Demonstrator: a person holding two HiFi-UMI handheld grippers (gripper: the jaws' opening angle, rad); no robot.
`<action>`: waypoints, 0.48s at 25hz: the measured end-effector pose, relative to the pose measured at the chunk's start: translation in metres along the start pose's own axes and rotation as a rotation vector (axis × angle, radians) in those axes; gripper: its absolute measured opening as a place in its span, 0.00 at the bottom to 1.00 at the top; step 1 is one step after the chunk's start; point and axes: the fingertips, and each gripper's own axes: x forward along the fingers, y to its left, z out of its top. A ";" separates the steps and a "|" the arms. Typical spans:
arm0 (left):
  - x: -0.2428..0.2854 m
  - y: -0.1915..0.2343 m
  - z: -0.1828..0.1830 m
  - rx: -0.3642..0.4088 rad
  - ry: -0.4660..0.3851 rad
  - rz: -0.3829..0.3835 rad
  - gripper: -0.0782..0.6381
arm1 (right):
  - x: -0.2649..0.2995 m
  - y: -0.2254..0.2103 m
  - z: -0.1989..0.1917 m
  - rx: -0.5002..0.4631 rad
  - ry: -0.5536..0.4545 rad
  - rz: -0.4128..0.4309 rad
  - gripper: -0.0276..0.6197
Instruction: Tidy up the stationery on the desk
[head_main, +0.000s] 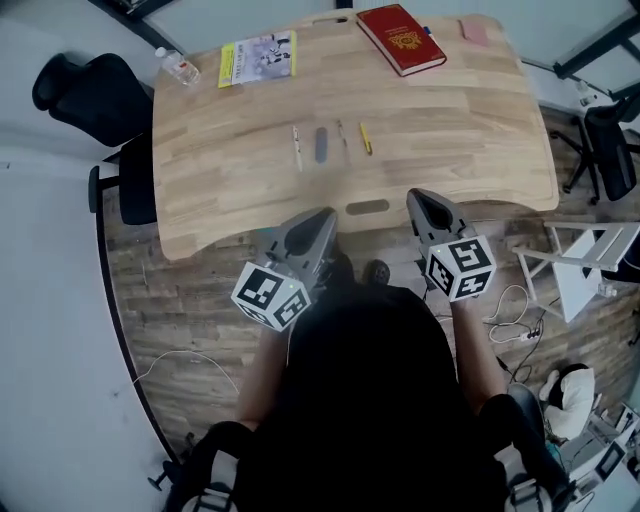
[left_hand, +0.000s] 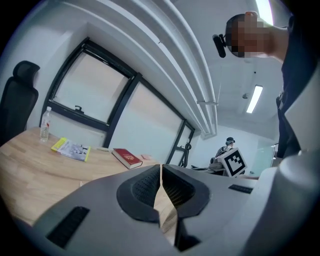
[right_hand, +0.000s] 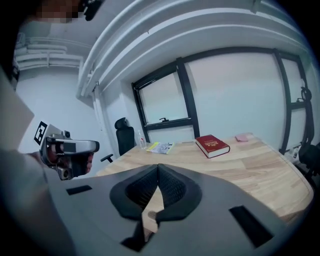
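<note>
One clear bottle (head_main: 180, 68) stands at the desk (head_main: 250, 190) corner, its contents unclear.

The light wooden desk (head_main: 460, 140) has a curved near edge with an oval slot (head_main: 367, 208) cut just behind it. Four small pieces of stationery lie side by side near its middle: a white pen (head_main: 297, 146), a grey marker (head_main: 321, 144), a thin dark pen (head_main: 342, 134) and a yellow pen (head_main: 366, 138). Along the far edge, well apart from these, are a clear bottle (head_main: 178, 67) standing at the left corner, a yellow-edged booklet (head_main: 258, 58) beside it, a red book (head_main: 401, 38) and a small pink pad (head_main: 474, 32) near the right corner.
</note>
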 end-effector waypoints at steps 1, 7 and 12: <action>-0.002 -0.008 0.002 0.014 -0.013 0.015 0.16 | -0.010 0.001 0.004 0.000 -0.012 0.014 0.07; -0.025 -0.044 0.011 0.035 -0.071 0.126 0.16 | -0.055 0.019 0.025 -0.053 -0.056 0.133 0.07; -0.040 -0.072 0.017 0.057 -0.100 0.162 0.16 | -0.079 0.038 0.037 -0.105 -0.077 0.255 0.07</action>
